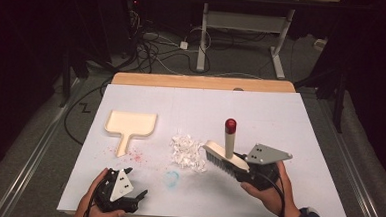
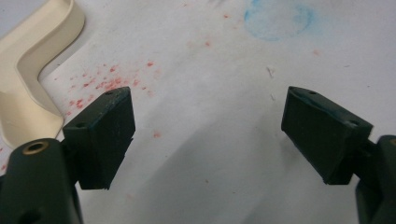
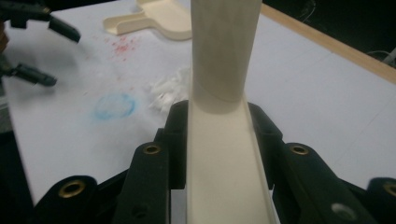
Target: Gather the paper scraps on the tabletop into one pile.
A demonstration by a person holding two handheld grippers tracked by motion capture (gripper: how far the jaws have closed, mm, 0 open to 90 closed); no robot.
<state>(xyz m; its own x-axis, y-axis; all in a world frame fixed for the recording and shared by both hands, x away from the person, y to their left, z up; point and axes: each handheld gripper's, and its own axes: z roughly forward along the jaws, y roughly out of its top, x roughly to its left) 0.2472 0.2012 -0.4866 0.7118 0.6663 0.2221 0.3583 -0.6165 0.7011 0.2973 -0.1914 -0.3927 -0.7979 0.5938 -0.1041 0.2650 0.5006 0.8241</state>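
On the table (image 1: 280, 123): white sheet over a wooden top, marked with red specks and a blue ring.
Dustpan (image 1: 130, 125): cream, lying flat at the left, handle toward the person, untouched.
Brush (image 1: 226, 158): cream, red-capped handle upright, bristles just right of the scraps.
Paper scraps (image 1: 187, 152): white heap at centre, between dustpan and brush — not yet swept, by the look of it.
Right gripper (image 3: 217, 121): jaws clamped on the brush's back.
Left gripper (image 2: 208, 135): jaws wide apart, nothing between them, low over the sheet near the dustpan handle.
Progress: early — brush in hand; dustpan pickup and sweeping remain.
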